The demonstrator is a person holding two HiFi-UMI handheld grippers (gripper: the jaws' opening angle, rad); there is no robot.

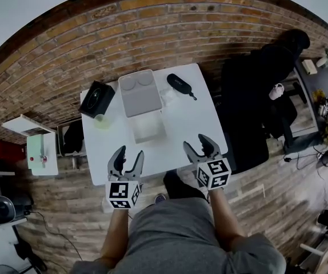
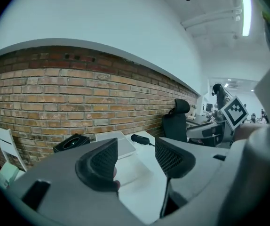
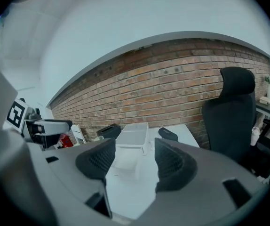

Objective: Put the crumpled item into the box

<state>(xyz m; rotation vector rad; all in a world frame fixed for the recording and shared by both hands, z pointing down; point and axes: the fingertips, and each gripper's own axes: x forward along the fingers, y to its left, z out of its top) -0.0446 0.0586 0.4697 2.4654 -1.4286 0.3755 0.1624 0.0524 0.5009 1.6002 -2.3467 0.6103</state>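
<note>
Spread and empty, left gripper (image 1: 131, 152) and right gripper (image 1: 195, 141) are hovering at the table (image 1: 181, 124) edge; crumpled item (image 1: 167, 99), seemingly light and soft, is lying beside the lid (image 1: 136, 93) of the box (image 1: 148, 129), pinchable at any fold.

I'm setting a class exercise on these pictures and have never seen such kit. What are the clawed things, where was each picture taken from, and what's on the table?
A person holds a two-jaw gripper in each hand; there is no robot. The head view looks down from a camera on their head and shows the left gripper and right gripper. The other two views come from cameras riding on each gripper, looking along its jaws. Both grippers are open and empty. On the white table lie a pale box, a black box and a black oblong case.
</note>
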